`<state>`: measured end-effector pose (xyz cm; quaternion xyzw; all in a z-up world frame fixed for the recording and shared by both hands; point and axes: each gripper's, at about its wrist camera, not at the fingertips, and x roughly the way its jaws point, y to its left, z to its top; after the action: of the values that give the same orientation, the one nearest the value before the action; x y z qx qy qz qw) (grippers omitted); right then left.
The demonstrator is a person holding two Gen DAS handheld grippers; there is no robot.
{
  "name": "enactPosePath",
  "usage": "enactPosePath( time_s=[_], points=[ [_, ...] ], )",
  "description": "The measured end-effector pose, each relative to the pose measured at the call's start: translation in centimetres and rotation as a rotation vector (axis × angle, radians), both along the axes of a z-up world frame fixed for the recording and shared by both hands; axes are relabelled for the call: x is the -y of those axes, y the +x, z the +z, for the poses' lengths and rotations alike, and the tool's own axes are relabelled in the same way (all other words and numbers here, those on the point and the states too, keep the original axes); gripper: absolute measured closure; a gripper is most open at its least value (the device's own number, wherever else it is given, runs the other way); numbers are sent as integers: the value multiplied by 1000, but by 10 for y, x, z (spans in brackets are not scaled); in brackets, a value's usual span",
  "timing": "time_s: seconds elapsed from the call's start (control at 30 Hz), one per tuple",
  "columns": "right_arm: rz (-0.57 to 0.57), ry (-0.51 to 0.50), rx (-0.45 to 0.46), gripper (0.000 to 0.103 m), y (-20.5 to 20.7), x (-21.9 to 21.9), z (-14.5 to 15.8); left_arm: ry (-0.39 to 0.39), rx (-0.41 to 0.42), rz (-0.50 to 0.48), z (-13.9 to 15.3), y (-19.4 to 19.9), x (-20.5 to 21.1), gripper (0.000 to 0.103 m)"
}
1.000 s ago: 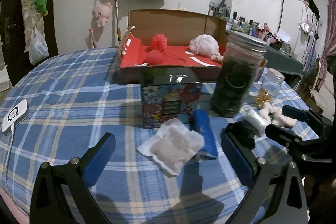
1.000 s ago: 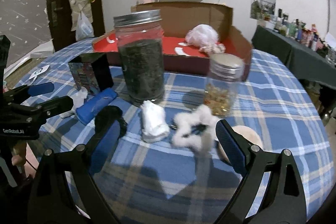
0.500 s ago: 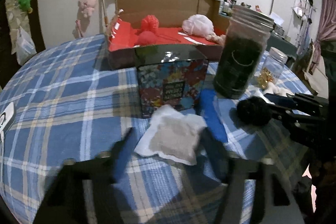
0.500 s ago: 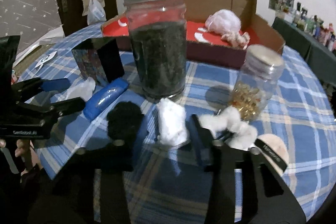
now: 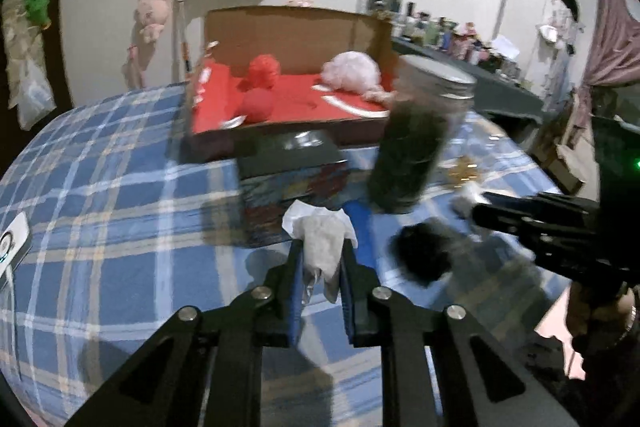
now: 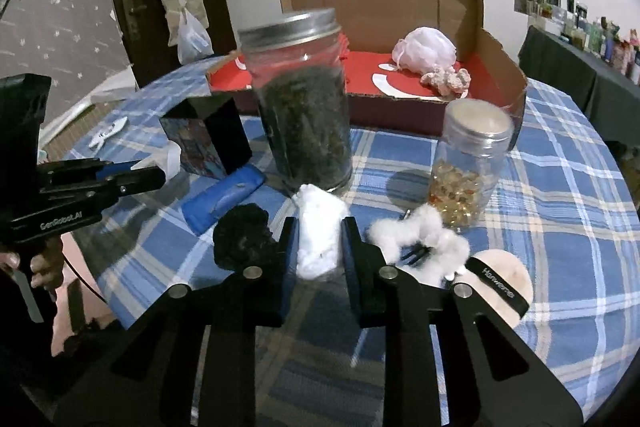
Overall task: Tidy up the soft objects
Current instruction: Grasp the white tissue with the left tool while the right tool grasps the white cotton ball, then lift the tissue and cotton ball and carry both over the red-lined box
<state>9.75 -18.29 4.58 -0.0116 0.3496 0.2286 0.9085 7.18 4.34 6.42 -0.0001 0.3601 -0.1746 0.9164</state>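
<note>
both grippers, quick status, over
Left gripper shut on grey-white pouch. Right gripper shut on white cotton wad. Tall jar stands before red-lined box.

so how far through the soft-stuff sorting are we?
Partway. Done: the red pompoms and a pink puff lie in the cardboard box. In hand: the left gripper is shut on a grey cloth, the right gripper on a white pad. Left on the table: a black puff, a white fluffy scrunchie and a beige sponge.
</note>
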Motion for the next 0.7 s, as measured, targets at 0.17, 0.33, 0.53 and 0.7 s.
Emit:
enactPosePath(
  time_s=[0.17,0.33,0.53,0.7],
  points=[
    [20,28,-15,83,1,5,7,-28,-15,-86,2,2,21,86],
    [40,42,-37,83,5,5,5,-60,-28,-152,1,10,37,86],
    [52,47,-42,83,7,3,3,-59,-35,-189,2,17,50,86],
    [60,50,-47,83,9,2,2,-52,-45,-198,0,19,55,86]
  ],
)
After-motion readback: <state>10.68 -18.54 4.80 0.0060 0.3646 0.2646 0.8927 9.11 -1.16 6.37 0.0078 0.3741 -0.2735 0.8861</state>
